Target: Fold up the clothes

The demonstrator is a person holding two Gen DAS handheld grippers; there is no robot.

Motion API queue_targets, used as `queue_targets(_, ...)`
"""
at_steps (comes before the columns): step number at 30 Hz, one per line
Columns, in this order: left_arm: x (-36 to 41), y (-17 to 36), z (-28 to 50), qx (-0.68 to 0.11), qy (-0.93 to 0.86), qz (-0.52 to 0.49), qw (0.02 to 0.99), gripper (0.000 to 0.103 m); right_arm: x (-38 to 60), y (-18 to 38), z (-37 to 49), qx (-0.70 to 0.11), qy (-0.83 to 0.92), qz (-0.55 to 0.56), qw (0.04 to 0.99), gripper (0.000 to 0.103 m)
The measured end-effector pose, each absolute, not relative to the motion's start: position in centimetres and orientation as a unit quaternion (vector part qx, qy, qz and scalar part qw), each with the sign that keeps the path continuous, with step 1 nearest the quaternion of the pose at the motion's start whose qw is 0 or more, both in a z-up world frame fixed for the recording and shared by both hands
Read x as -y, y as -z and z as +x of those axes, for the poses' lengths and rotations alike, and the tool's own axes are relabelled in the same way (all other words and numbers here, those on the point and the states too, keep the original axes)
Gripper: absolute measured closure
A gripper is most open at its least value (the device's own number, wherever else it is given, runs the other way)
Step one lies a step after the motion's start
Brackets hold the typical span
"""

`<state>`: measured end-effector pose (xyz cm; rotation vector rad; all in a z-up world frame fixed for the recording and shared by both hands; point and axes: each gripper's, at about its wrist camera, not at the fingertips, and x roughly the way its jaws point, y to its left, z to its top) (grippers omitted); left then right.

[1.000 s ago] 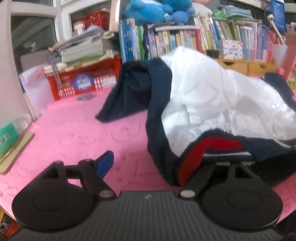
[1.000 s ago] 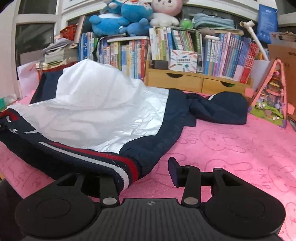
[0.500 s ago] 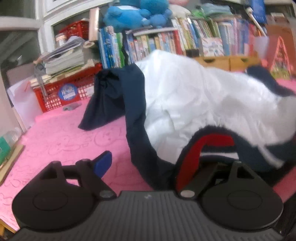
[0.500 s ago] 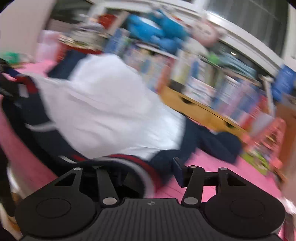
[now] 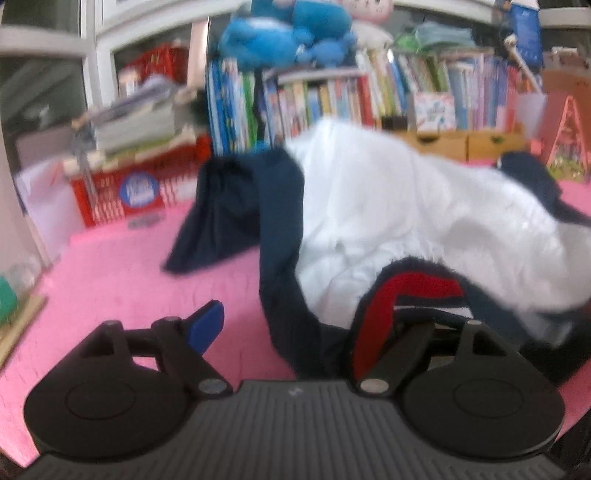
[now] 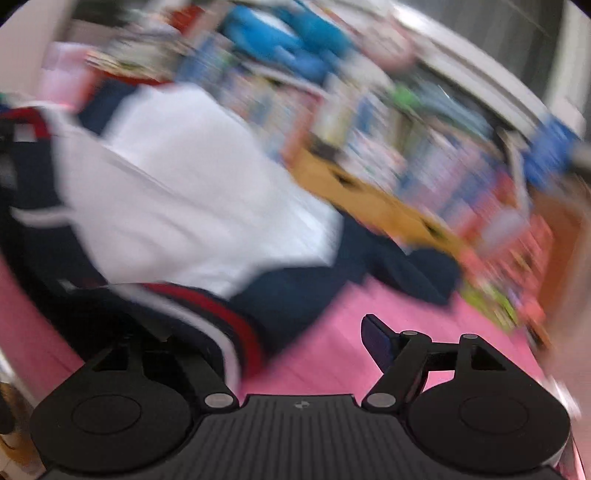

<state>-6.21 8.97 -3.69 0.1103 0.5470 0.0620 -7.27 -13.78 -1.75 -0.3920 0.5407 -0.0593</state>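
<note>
The jacket (image 5: pixel 388 206), navy outside with a white lining and a red, white and navy ribbed hem, lies heaped on the pink tabletop (image 5: pixel 122 273) right in front of both tools. The left gripper (image 5: pixel 306 325) has its jaws spread wide and opening further; its blue-padded finger (image 5: pixel 205 325) stands clear over bare pink, while the other finger is hidden under the rolled hem (image 5: pixel 402 295), so the cloth lies in the gap, but nothing shows the pads pressing on it. In the right wrist view, which is badly smeared by motion, the right gripper (image 6: pixel 295 339) also has its jaws parting: one finger (image 6: pixel 376 341) is out in the open above the mat, the other is buried behind the striped hem (image 6: pixel 229 317), and the fabric sits loose between them rather than pinched.

Beyond the hem the white lining bulges up in a mound, with navy sleeves trailing off to either side across the mat. Behind the jacket, along the back of the tabletop, runs a row of books (image 5: pixel 332 99) over low wooden drawers (image 5: pixel 461 142), with a blue plush toy (image 5: pixel 288 33) perched on top. To the left stands a red basket (image 5: pixel 140 188) stacked with papers.
</note>
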Motion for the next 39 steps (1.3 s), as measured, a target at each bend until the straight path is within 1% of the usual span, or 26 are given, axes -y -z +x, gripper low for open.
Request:
queue_targets(4, -8.4, 3.9, -6.5, -0.272, -0.026, 0.065, 0.960, 0.015, 15.9, 1.3, -7.9, -0.290, 0.014, -0.132, 0.948, 0.031)
queue_targets(8, -8.5, 3.1, -6.5, -0.258, -0.023, 0.054, 0.964, 0.016, 15.6, -0.9, -8.9, -0.275, -0.141, -0.065, 0.949, 0.030)
queue_targets(10, -8.4, 2.9, -6.6, -0.253, -0.021, 0.055, 0.966, 0.016, 14.8, -1.9, -9.2, -0.259, -0.212, -0.043, 0.941, 0.027)
queue_targets(12, -8.3, 2.7, -6.8, -0.251, -0.019, 0.056, 0.966, 0.016, 12.5, -2.3, -8.4, -0.244, -0.247, -0.057, 0.936, 0.021)
queue_targets(14, -8.2, 2.5, -7.1, -0.248, -0.019, 0.057, 0.967, 0.016, 8.9, -1.7, -7.2, -0.239, -0.275, -0.087, 0.927, 0.021)
queue_targets(17, -8.2, 2.1, -7.6, -0.245, -0.017, 0.060, 0.968, 0.016, 3.6, -0.3, -5.6, -0.234, -0.295, -0.133, 0.917, 0.024)
queue_targets(18, -8.3, 2.0, -7.8, -0.244, -0.015, 0.064, 0.968, 0.016, 1.9, 0.3, -5.1, -0.232, -0.299, -0.148, 0.914, 0.032)
queue_targets(19, -8.3, 1.9, -8.1, -0.243, -0.012, 0.068, 0.968, 0.016, 0.7, 0.9, -5.0, -0.233, -0.301, -0.155, 0.912, 0.047)
queue_targets(20, -8.3, 1.8, -8.3, -0.242, -0.009, 0.072, 0.968, 0.016, -0.2, 1.3, -4.5, -0.237, -0.301, -0.156, 0.911, 0.055)
queue_targets(21, -8.4, 1.8, -8.5, -0.243, -0.003, 0.075, 0.967, 0.016, -0.6, 1.4, -4.2, -0.236, -0.295, -0.155, 0.913, 0.066)
queue_targets(22, -8.6, 1.8, -8.8, -0.243, 0.007, 0.073, 0.967, 0.016, -1.0, 1.5, -3.9, -0.234, -0.289, -0.155, 0.915, 0.072)
queue_targets(24, -9.0, 1.9, -9.4, -0.244, 0.031, 0.063, 0.967, 0.016, -1.4, 1.5, -3.6, -0.226, -0.271, -0.155, 0.923, 0.074)
queue_targets(27, -10.3, 2.0, -10.2, -0.244, 0.077, 0.029, 0.966, 0.016, -0.8, 1.2, -3.6, -0.210, -0.246, -0.149, 0.934, 0.074)
queue_targets(30, -11.2, 1.7, -10.8, -0.243, 0.099, 0.012, 0.965, 0.016, 0.3, 1.0, -3.8, -0.215, -0.271, -0.126, 0.930, 0.074)
queue_targets(33, -11.6, 1.6, -11.0, -0.247, 0.097, 0.025, 0.964, 0.014, 1.0, 1.2, -4.3, -0.224, -0.300, -0.118, 0.920, 0.073)
queue_targets(35, -11.3, 1.9, -11.0, -0.253, 0.081, 0.049, 0.963, 0.014, 1.2, 1.4, -4.8, -0.230, -0.327, -0.113, 0.910, 0.070)
queue_targets(36, -11.2, 2.1, -11.0, -0.255, 0.076, 0.058, 0.962, 0.014, 1.0, 1.4, -5.3, -0.230, -0.347, -0.108, 0.903, 0.064)
queue_targets(37, -11.3, 2.1, -11.0, -0.254, 0.075, 0.056, 0.963, 0.014, 0.5, 1.4, -5.7, -0.227, -0.366, -0.109, 0.896, 0.054)
queue_targets(39, -11.4, 2.1, -11.1, -0.250, 0.074, 0.043, 0.964, 0.014, -0.9, 1.7, -6.3, -0.219, -0.382, -0.131, 0.888, 0.044)
